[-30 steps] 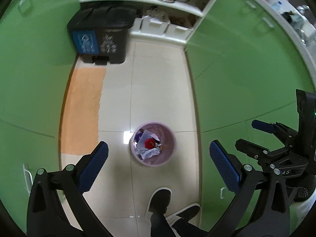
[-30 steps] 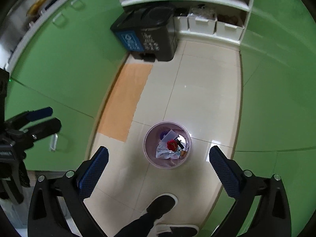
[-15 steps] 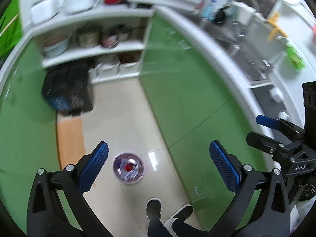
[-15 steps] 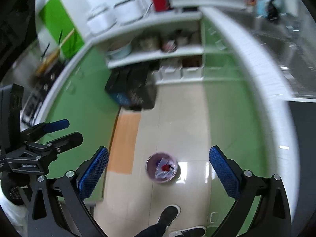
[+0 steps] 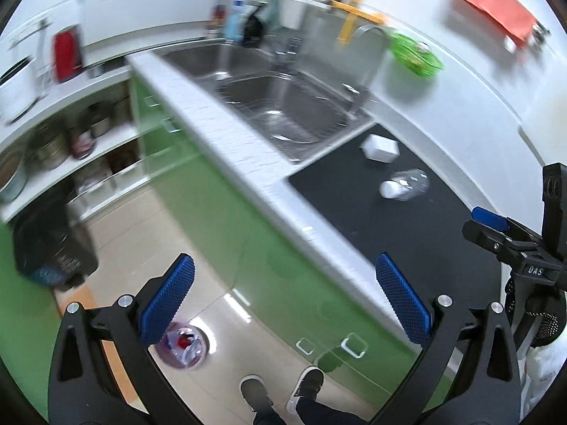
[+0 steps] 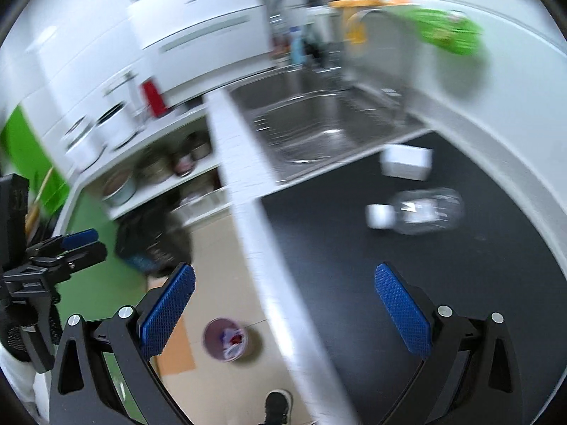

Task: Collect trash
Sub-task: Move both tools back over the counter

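A clear plastic bottle with a white cap (image 6: 418,212) lies on its side on the black counter mat (image 6: 354,276); it also shows in the left wrist view (image 5: 404,185). A small white box (image 6: 405,162) sits behind it, near the sink, and shows in the left wrist view too (image 5: 380,147). A pink trash bin (image 5: 184,345) with trash inside stands on the floor below; it also shows in the right wrist view (image 6: 226,343). My left gripper (image 5: 283,297) is open and empty over the counter edge. My right gripper (image 6: 283,304) is open and empty, short of the bottle.
A steel sink (image 5: 283,106) with a tap sits left of the mat. A green basket (image 5: 414,55) rests on the white counter behind. Green cabinet fronts (image 5: 283,248) drop to the tiled floor. A black pedal bin (image 5: 49,244) stands by open shelves. My shoes (image 5: 283,389) are below.
Both views have swung up from the floor and bin to the counter. The sink, mat, bottle and box have come into view. Both grippers stay open.
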Available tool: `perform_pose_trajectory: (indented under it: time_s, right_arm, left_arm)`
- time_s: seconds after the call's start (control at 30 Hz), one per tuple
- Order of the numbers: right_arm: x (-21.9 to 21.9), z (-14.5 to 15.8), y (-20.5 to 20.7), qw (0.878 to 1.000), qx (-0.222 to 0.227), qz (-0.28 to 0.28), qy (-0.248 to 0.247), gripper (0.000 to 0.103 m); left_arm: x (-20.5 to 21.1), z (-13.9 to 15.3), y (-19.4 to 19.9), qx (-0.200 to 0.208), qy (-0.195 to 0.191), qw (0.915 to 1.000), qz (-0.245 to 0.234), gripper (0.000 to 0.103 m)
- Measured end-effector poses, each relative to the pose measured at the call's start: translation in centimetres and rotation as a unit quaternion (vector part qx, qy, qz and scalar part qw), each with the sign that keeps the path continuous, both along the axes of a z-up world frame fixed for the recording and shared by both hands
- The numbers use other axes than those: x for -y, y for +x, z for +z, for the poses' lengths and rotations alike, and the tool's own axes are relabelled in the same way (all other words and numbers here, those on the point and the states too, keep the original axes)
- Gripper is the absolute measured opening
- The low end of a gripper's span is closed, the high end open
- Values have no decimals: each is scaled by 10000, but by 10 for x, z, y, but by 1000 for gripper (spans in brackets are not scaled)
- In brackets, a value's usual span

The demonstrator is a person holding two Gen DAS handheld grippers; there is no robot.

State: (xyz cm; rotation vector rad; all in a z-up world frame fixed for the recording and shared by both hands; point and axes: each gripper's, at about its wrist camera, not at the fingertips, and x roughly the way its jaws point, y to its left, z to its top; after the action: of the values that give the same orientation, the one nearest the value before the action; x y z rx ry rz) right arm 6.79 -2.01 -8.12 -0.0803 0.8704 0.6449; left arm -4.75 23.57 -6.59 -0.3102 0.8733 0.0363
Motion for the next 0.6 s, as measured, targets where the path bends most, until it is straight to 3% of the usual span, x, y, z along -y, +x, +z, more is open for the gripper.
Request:
perform_pose_trajectory:
  time_s: [0.3,0.6]
  right_arm:
    - [64,-10,48,9993,-40,-332,-180,98]
    - [67,-23,108,9961,-34,599,-641,98]
  left_arm:
    - [72,3,71,-52,1,9982,-602,100]
    - [108,3,112,-152,0,9990,-425,100]
